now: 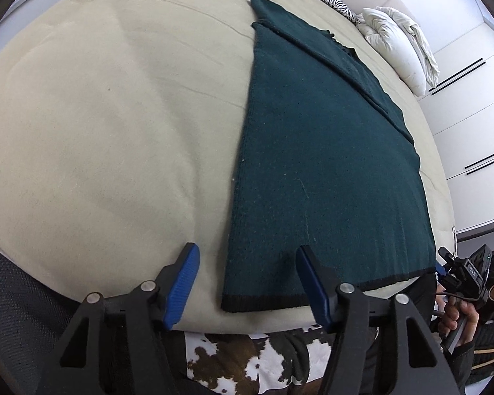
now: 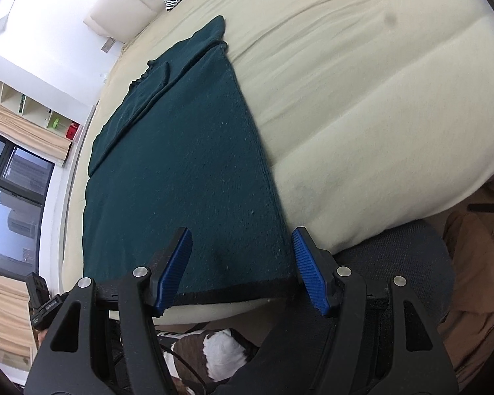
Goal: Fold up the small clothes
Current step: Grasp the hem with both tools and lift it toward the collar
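Green garment [image 1: 329,171] lying flat on bed [image 1: 115,131], long axis running away from both grippers. Left gripper [image 1: 247,283] and right gripper [image 2: 242,270] hovering wide-open, each straddling a near hem corner.

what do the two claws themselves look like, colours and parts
Both match. The left claw and right claw each have two matte black plastic arms with triangular cut-outs, round silver pivot bolts, and blue ribbed pads on the fingers. A thin black cable runs below the right one. No lettering shows on either.
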Demonstrator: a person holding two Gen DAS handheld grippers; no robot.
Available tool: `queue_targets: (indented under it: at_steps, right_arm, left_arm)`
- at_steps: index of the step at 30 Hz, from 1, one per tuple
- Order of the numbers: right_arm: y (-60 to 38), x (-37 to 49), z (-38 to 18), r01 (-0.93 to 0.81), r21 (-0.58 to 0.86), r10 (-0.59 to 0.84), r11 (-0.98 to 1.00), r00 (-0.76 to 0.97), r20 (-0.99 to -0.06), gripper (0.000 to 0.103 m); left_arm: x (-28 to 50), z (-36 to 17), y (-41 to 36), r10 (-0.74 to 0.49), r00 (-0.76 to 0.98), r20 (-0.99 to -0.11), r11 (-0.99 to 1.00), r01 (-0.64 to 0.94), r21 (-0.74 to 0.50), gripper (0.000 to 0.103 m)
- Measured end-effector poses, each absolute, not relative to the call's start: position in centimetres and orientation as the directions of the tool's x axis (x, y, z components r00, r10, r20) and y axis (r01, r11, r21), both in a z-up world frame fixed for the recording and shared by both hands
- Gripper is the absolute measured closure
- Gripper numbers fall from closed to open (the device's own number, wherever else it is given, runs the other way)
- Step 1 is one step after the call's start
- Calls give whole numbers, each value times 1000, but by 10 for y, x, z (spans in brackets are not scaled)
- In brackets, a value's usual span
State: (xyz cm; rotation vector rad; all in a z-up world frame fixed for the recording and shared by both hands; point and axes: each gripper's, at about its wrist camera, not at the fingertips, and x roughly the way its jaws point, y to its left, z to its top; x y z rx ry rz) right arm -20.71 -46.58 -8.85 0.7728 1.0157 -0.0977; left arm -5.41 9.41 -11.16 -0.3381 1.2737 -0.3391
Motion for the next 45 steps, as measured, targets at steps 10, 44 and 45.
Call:
queue_targets:
  at_steps: [10, 44, 45]
  right_arm:
    - [-469, -214, -93, 419, 560, 304, 715, 536, -788, 56]
    - [-441, -123, -12, 171, 700, 423, 693, 690, -587, 97]
    - [-441, -114, -8, 168, 698, 417, 696, 697, -583, 97]
  left_arm:
    - [-51, -118, 93, -425, 183, -886, 904, 30, -427, 86]
    - [-10, -26, 117, -715, 468, -520, 619, 76, -782, 96]
    - [-2, -23, 116, -716, 475, -512, 614, 79, -785, 96]
